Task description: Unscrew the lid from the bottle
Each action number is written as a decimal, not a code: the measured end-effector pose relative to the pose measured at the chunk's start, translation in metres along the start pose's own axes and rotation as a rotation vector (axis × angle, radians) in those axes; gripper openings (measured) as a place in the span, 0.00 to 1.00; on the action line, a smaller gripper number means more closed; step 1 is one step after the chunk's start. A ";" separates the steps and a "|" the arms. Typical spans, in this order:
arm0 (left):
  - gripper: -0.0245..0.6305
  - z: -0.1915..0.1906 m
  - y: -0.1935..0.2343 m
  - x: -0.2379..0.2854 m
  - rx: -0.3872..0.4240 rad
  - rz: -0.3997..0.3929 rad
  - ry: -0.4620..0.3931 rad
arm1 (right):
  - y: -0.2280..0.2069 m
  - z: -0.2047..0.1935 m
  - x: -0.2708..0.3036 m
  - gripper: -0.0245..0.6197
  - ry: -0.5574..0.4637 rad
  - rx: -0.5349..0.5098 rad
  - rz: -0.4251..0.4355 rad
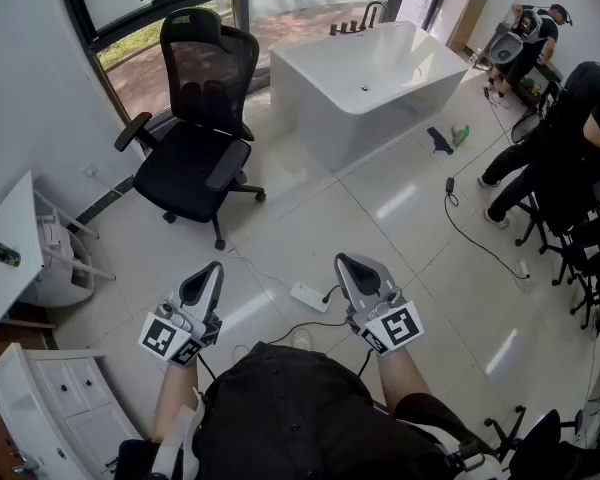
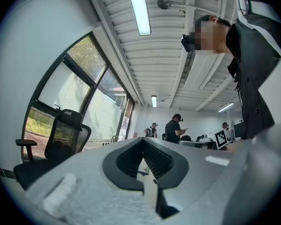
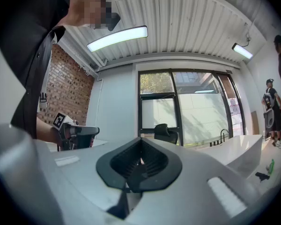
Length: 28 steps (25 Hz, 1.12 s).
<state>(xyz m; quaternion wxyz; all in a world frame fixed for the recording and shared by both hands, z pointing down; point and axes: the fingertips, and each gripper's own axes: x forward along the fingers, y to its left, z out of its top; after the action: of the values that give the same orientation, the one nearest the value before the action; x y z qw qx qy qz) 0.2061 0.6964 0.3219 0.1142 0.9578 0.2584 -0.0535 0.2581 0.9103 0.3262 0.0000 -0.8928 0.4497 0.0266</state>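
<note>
Head view first: your left gripper [image 1: 213, 268] and right gripper [image 1: 346, 262] sit side by side just ahead of your body. Both pairs of fingers are pressed together on nothing, pointing out over the floor [image 1: 400, 228]. There's no bottle between them, and none I can be sure of anywhere. A small dark item [image 1: 2, 253] lies on the white tabletop [image 1: 15, 228] at near left, and I can't tell whether that's it. Just past the grippers lies a power strip [image 1: 308, 295], farther off the office chair [image 1: 195, 118], then the bathtub [image 1: 365, 78].

I'd say the job hasn't begun. Find the bottle and part the fingers before you reach. Then clamp the body with one pair and take the lid squarely with the other.

Only the left gripper view shows the people [image 2: 174, 129] standing at the far desks. Only the right gripper view shows the brick wall [image 3: 68, 93] behind your left gripper.
</note>
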 end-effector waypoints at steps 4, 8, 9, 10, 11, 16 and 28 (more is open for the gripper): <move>0.04 0.004 -0.006 -0.002 0.009 0.037 -0.008 | 0.002 0.001 0.010 0.05 0.004 -0.014 0.066; 0.04 0.005 -0.002 -0.027 0.015 0.139 -0.008 | 0.021 0.005 0.034 0.05 -0.006 -0.014 0.182; 0.04 0.005 -0.002 -0.036 0.014 0.174 -0.011 | 0.027 0.007 0.042 0.05 -0.012 -0.011 0.220; 0.04 0.004 -0.002 -0.045 0.011 0.209 -0.016 | 0.034 0.008 0.048 0.05 -0.017 -0.005 0.259; 0.04 0.004 -0.002 -0.054 0.009 0.243 -0.021 | 0.040 0.009 0.054 0.05 -0.022 0.004 0.297; 0.04 0.013 -0.005 -0.094 0.034 0.405 -0.047 | 0.074 0.014 0.081 0.05 -0.024 0.067 0.451; 0.04 0.028 0.020 -0.202 0.054 0.650 -0.070 | 0.195 0.025 0.123 0.05 -0.061 0.070 0.750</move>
<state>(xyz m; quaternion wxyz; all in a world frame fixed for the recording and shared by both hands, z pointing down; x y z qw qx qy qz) 0.0412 0.5755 0.3307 0.1087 0.9904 -0.0663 -0.0542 0.1730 0.6960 0.3000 0.0339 -0.6644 0.7457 0.0361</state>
